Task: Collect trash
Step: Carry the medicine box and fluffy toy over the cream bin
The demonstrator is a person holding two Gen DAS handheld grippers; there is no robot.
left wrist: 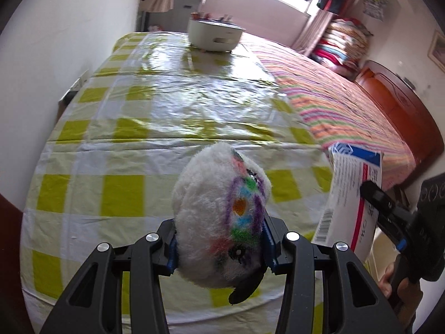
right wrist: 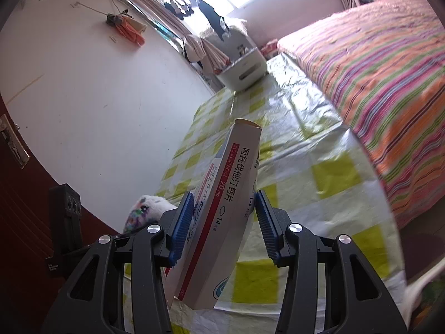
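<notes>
My left gripper is shut on a white plush toy with colourful stitched markings, held above the yellow-checked plastic sheet on the bed. My right gripper is shut on a white medicine box with a red stripe and Chinese print, tilted up. The box also shows in the left wrist view, at the right, with the right gripper behind it. The plush toy shows low left in the right wrist view.
A white bin with items inside stands at the far end of the sheet, also in the right wrist view. A striped bedspread covers the right of the bed. A white wall runs along the left; folded blankets stack far right.
</notes>
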